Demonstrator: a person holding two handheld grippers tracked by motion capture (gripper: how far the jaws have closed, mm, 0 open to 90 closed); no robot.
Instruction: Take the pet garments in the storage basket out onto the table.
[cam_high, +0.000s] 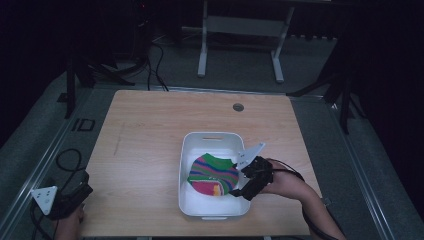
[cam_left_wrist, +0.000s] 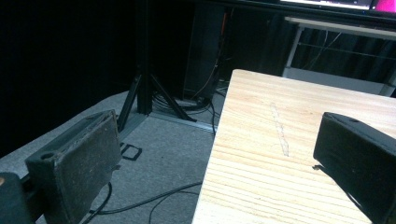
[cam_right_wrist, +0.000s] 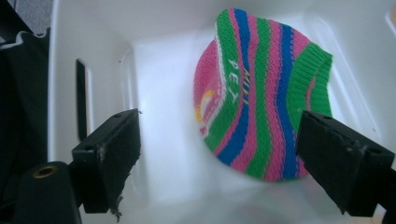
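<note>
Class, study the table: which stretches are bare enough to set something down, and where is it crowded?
Free: the wooden table left of the white tub, out to the left gripper at the near-left corner, and the far strip between the tub and the round hole. Crowded: inside the tub, where the striped knit piece lies under the open right gripper.

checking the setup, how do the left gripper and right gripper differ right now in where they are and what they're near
The left gripper sits at the table's near left corner, over its edge, with nothing between its jaws; the right gripper reaches into the white bin, beside the striped knit piece. In its own view the left looks across bare wood, the right down on the knit. Both are open.
</note>
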